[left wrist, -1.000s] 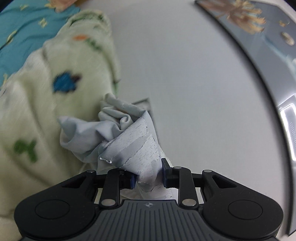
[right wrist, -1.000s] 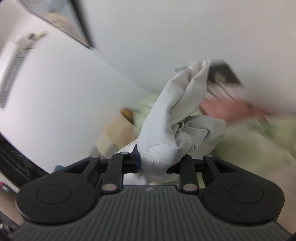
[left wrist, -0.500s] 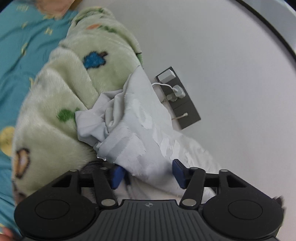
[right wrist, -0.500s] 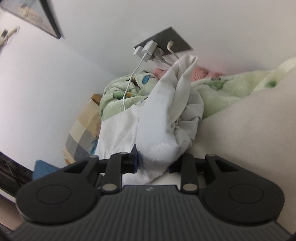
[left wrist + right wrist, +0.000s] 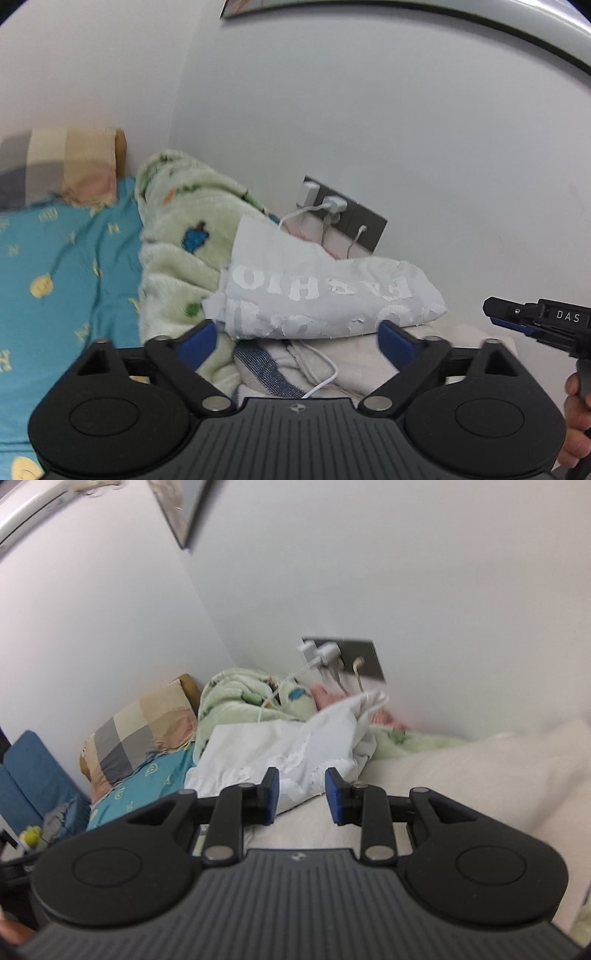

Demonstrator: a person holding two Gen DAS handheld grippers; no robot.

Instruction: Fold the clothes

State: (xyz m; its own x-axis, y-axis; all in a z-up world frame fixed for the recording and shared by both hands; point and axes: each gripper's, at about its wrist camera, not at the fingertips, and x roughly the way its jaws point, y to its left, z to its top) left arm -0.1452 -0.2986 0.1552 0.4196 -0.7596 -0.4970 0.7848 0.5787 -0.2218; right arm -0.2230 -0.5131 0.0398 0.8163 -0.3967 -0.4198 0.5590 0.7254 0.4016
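Note:
A white garment with cracked white lettering lies folded on a cream pile of cloth, against the green fleece blanket. My left gripper is just in front of it. Its jaws are opening wide and its blue pads touch nothing. In the right wrist view the garment lies just beyond my right gripper. That gripper's pads stand a little apart with no cloth pinched between them. The right gripper also shows at the left wrist view's right edge, clear of the garment, held by a hand.
A green fleece blanket is heaped behind the garment on a teal sheet. A checked pillow lies in the corner. A grey wall socket plate holds chargers with white cables. A cream blanket spreads to the right.
Both grippers were shut on the bunched white garment. The left has opened wide and let go, the right no longer grips it, both have drawn back, and the garment lies on the pile.

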